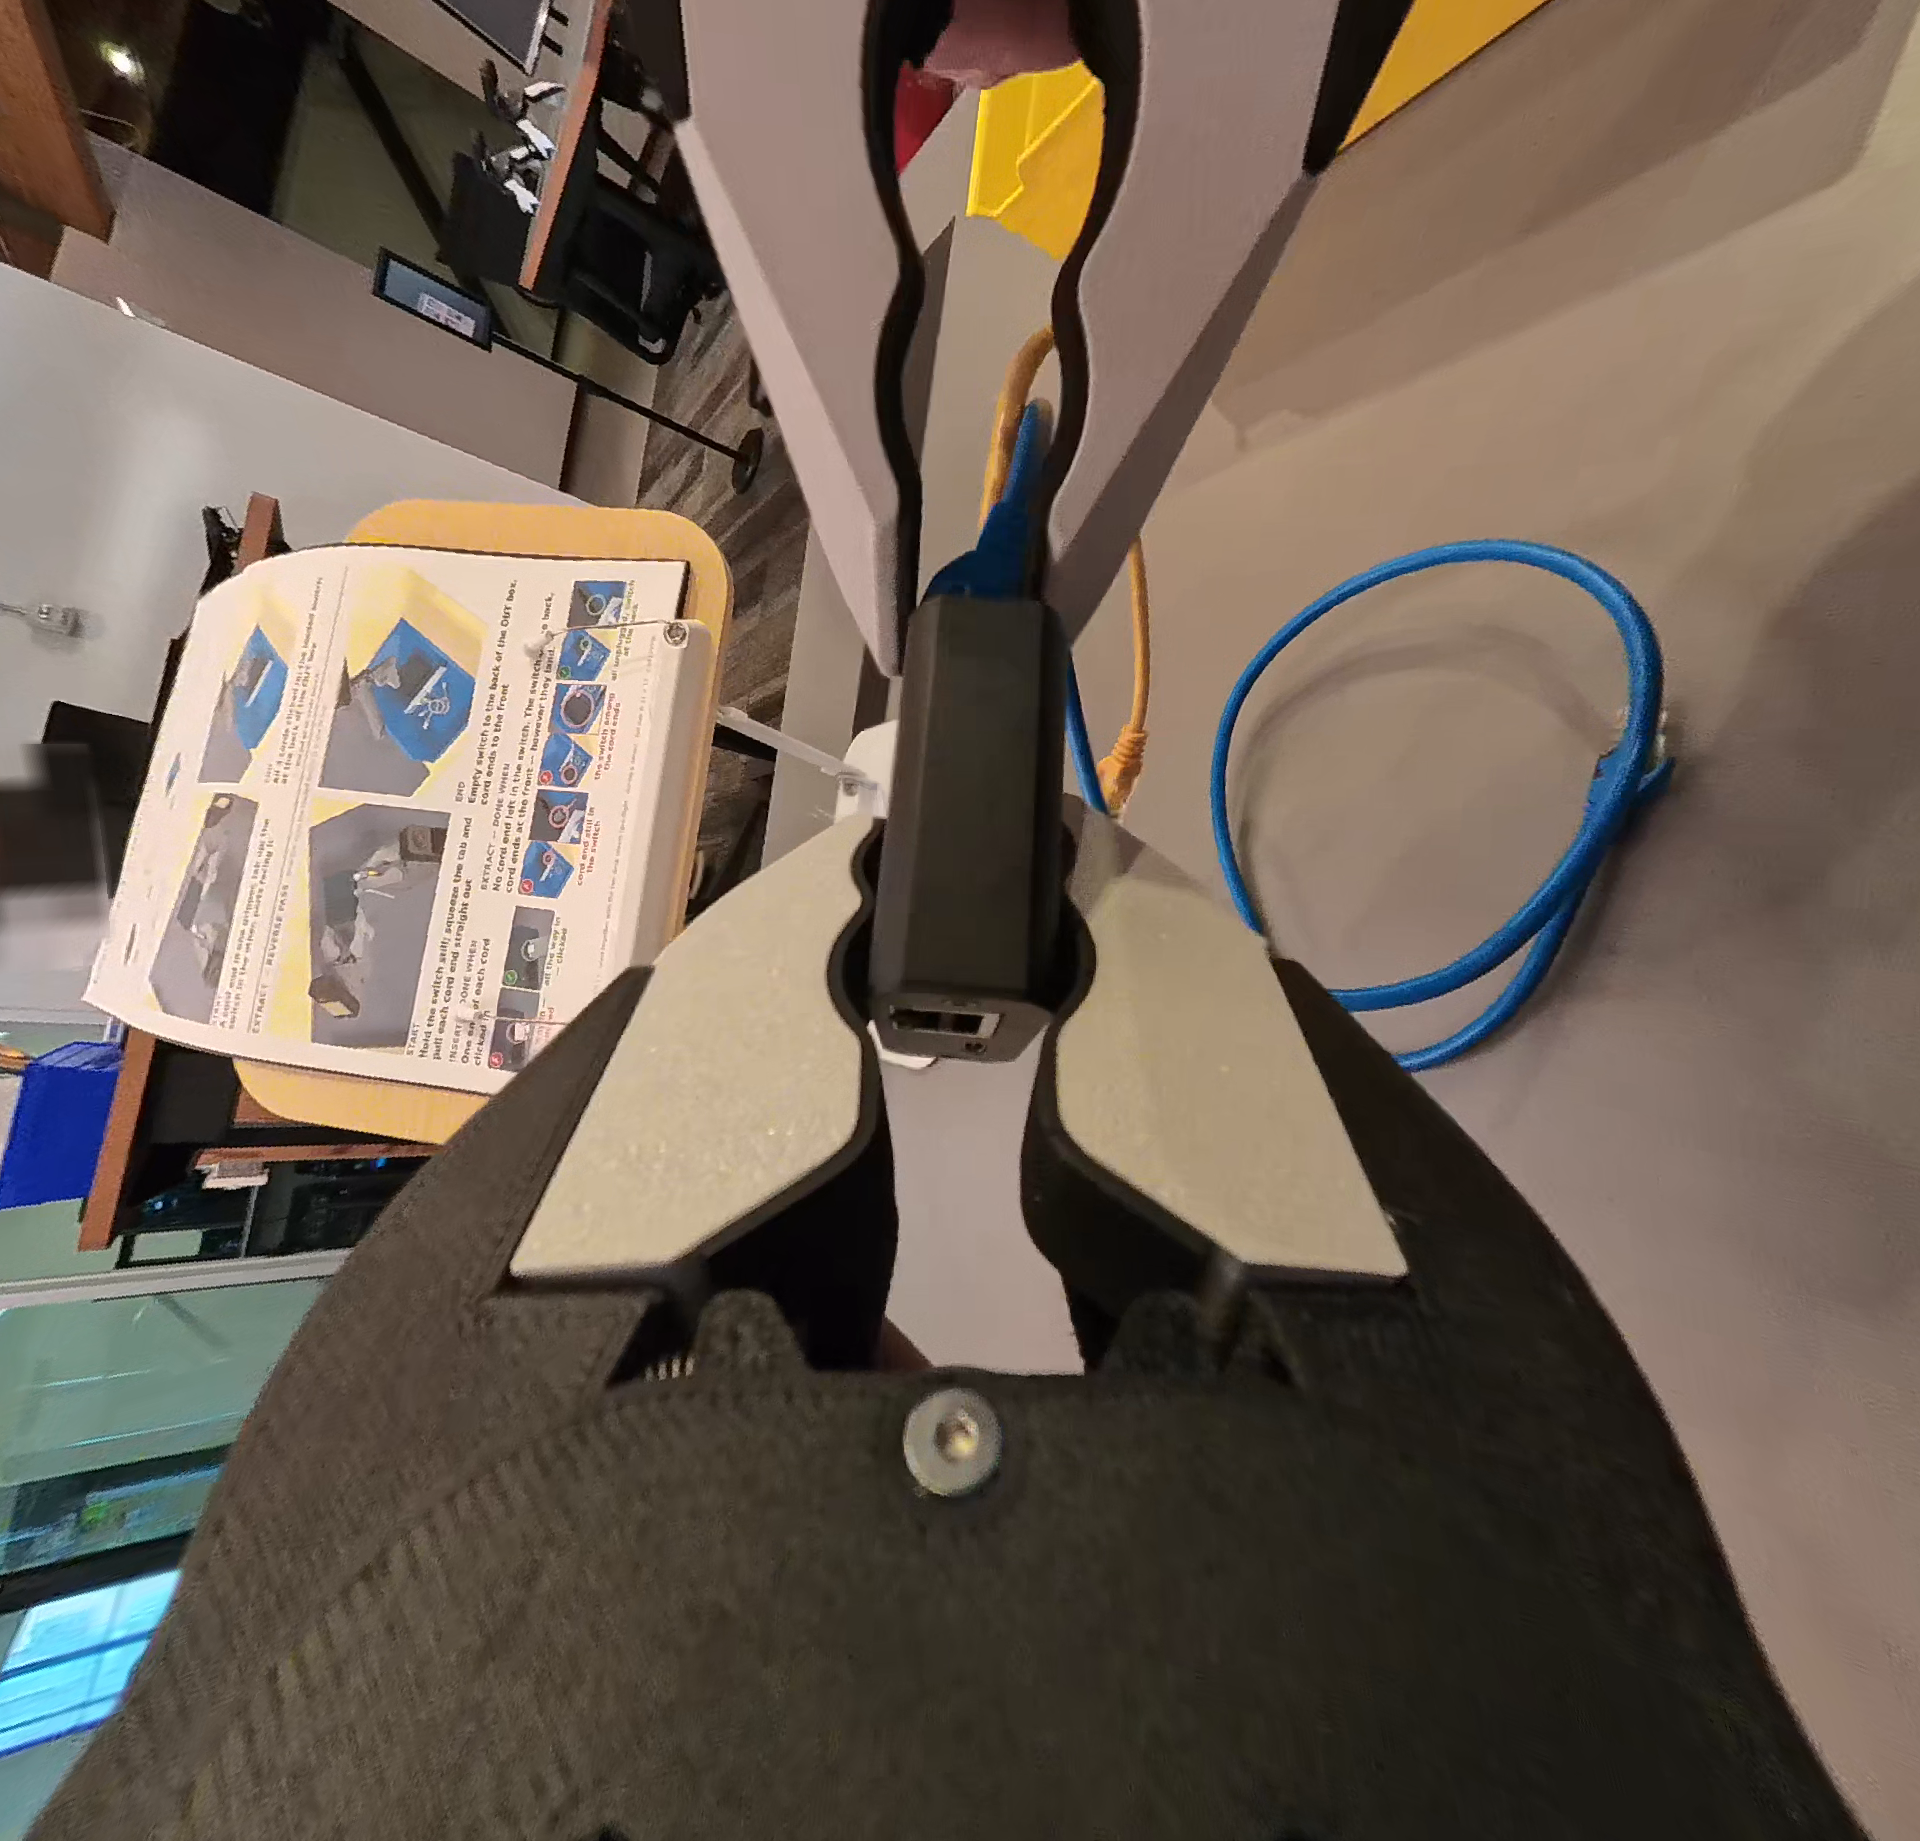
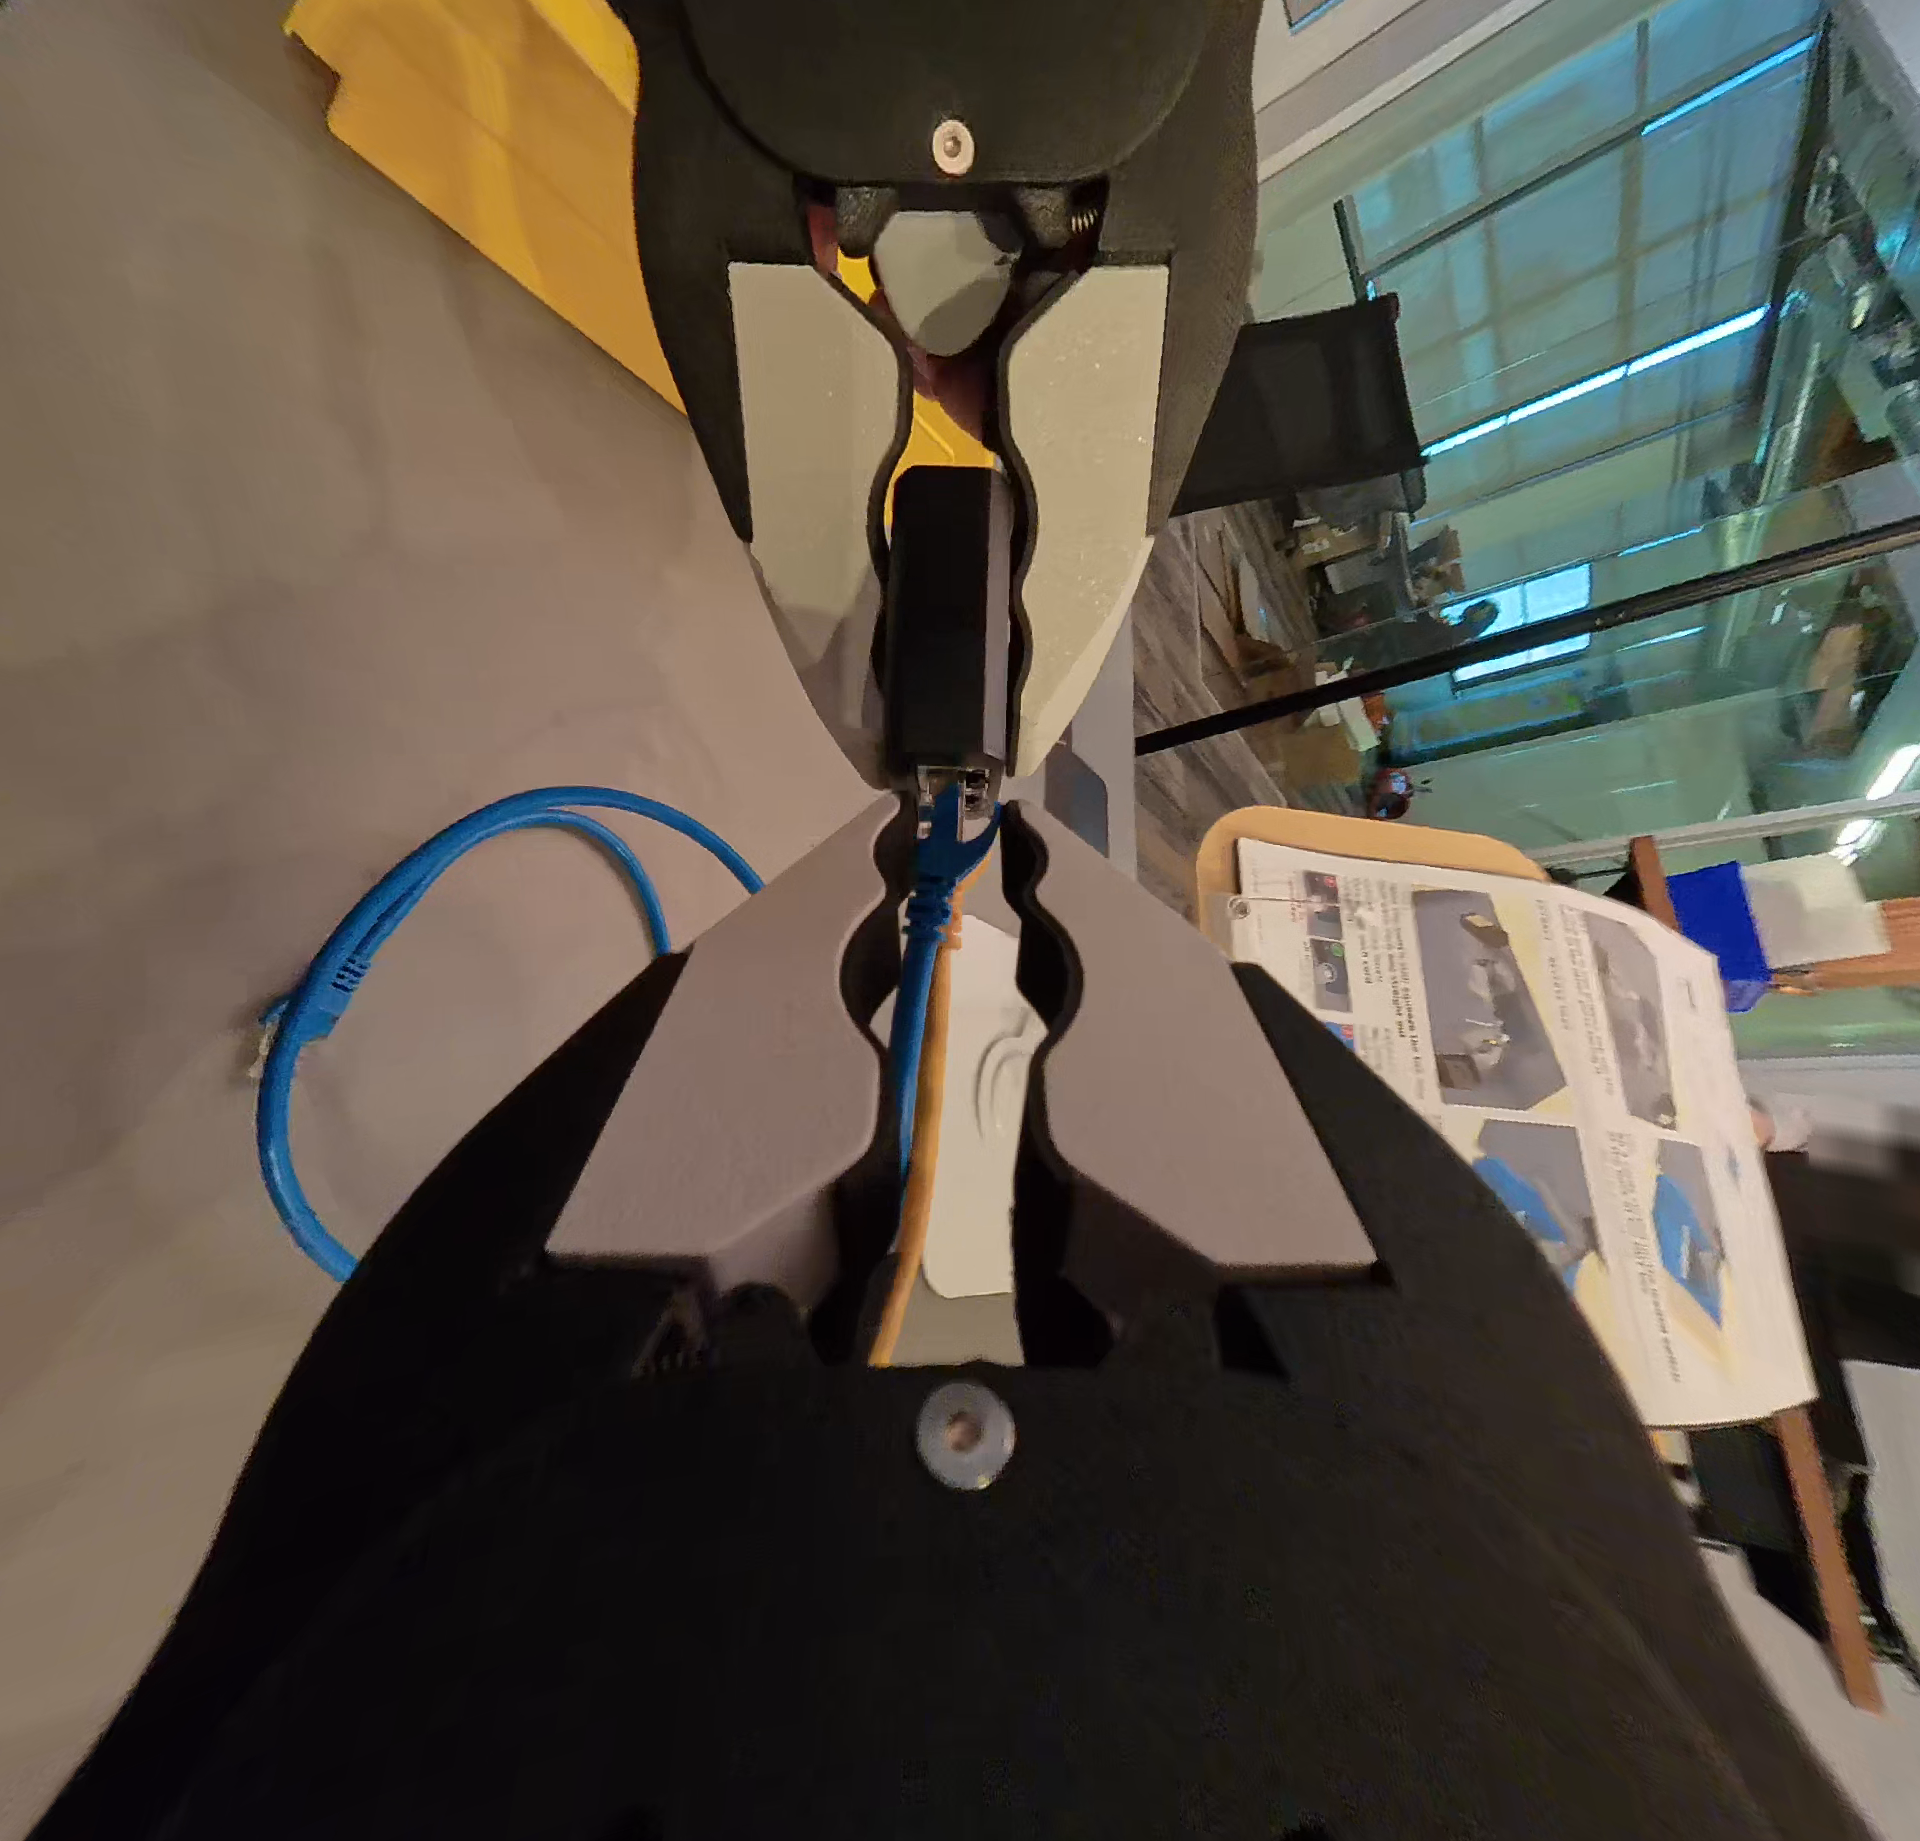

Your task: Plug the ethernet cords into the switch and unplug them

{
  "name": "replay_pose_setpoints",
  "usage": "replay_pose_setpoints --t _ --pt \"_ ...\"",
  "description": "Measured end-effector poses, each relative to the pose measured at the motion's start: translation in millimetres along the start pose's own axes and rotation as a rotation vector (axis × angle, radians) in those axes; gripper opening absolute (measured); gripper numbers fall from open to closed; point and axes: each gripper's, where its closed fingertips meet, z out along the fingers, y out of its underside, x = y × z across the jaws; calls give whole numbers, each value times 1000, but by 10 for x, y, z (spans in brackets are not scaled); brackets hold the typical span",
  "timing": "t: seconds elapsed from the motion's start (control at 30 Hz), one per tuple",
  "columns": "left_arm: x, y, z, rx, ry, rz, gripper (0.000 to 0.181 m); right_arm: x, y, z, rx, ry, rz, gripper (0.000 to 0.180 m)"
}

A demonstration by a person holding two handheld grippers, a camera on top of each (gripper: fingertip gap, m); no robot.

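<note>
Grey tabletop, yellow bin behind. Left gripper clamps the black switch; right gripper closes on the blue cord just behind its plug at the port. Off-axis push could jam the clip. Orange cord crowds alongside; spare blue loop lies clear.

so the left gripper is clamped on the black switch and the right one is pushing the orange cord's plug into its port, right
Not quite: the plug at the switch port is on the blue ethernet cord, as the right wrist view shows; the orange cord only runs beside it. The left gripper does clamp the switch, and the right gripper grips the blue plug.
</note>
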Motion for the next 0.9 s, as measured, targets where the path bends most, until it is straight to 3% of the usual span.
replay_pose_setpoints --t 0.03,0.27,0.6,0.87,0.9 --pt "2 -7 -3 5 6 -11 26 4 -6 -5 -4 11 -23 14" --pt "2 -20 -7 19 34 -40 26 15 -18 -13 -24 57 -109 13" --pt "82 -45 27 29 95 -73 26 -83 33 -37 -154 -36 -187 10" --pt "100 -47 22 78 108 -137 26 -85 63 -52 -169 -54 -135 10" --pt "3 29 -22 76 68 -163 26 -54 173 -103 -233 -43 -149 10"
